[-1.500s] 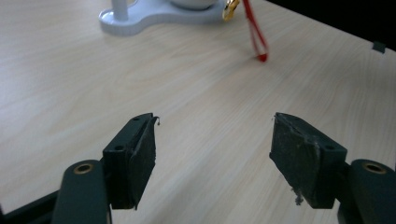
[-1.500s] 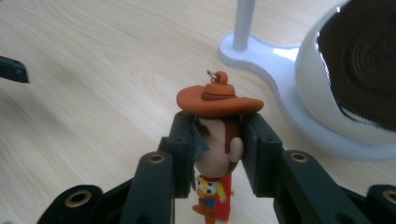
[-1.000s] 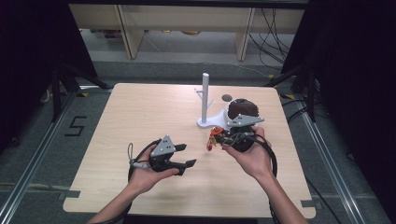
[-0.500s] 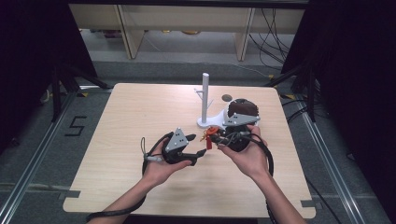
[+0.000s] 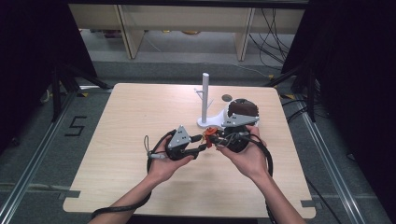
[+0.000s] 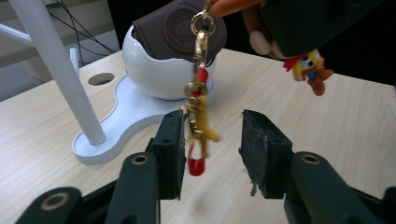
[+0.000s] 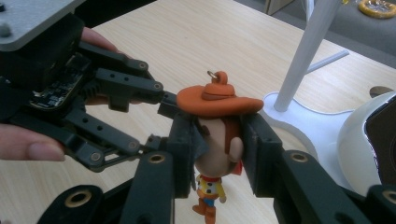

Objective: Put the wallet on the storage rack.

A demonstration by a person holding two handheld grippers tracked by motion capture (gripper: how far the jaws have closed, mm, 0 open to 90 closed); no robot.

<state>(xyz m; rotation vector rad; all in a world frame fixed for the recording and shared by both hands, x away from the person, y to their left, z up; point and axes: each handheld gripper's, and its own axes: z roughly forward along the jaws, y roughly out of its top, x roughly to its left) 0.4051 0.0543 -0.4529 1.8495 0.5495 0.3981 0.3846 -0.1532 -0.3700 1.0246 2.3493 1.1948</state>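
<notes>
Cowboy keychain (image 7: pixel 215 140) is gripped by its head in the right tongs (image 7: pixel 217 144), its strap (image 6: pixel 200 126) dangling between the open, closing left tongs (image 6: pixel 210 140).

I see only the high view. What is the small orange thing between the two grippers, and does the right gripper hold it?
Observer: The right gripper is shut on the head of a cowboy figure with an orange hat.
Operator: Does something hang from it?
Observer: Yes, a chain with a gold clasp and yellow and red pieces hangs from the hat's ring.
Operator: Does the left gripper grip it?
Observer: Not yet. The left gripper has just been closing its jaws. The chain is between them, beside one pad and apart from the other.
</notes>
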